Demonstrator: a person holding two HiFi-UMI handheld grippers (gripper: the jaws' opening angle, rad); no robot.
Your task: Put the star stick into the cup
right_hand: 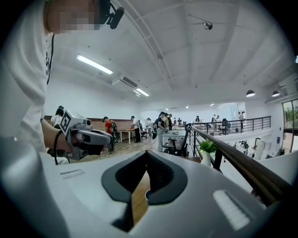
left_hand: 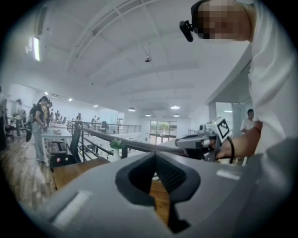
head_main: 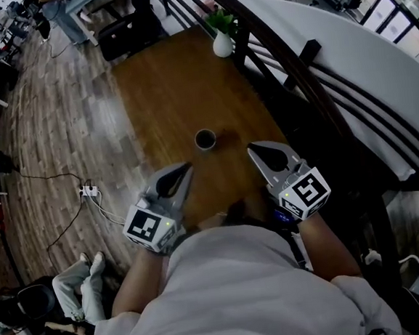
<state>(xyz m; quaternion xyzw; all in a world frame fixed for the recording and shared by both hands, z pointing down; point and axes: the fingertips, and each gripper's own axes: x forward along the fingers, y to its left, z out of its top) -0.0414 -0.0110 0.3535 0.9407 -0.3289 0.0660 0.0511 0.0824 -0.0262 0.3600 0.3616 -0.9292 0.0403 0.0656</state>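
A small dark cup (head_main: pixel 205 139) stands upright near the middle of the wooden table (head_main: pixel 166 87). My left gripper (head_main: pixel 187 166) hovers just short of the cup on its near left, jaws shut and nothing between them. My right gripper (head_main: pixel 251 148) hovers to the cup's near right, also shut and empty. In the left gripper view the fingertips (left_hand: pixel 155 154) meet over the wood. In the right gripper view the cup's rim (right_hand: pixel 146 195) shows through the gap under the closed tips (right_hand: pixel 147 153). I cannot make out a star stick in any view; a small dark shape (head_main: pixel 232 212) lies at the table's near edge, partly hidden.
A white vase with a green plant (head_main: pixel 222 44) stands at the table's far right corner. A dark railing (head_main: pixel 311 81) runs along the right side. A black chair (head_main: pixel 128 31) sits beyond the far end. Cables and a power strip (head_main: pixel 87 190) lie on the floor at left.
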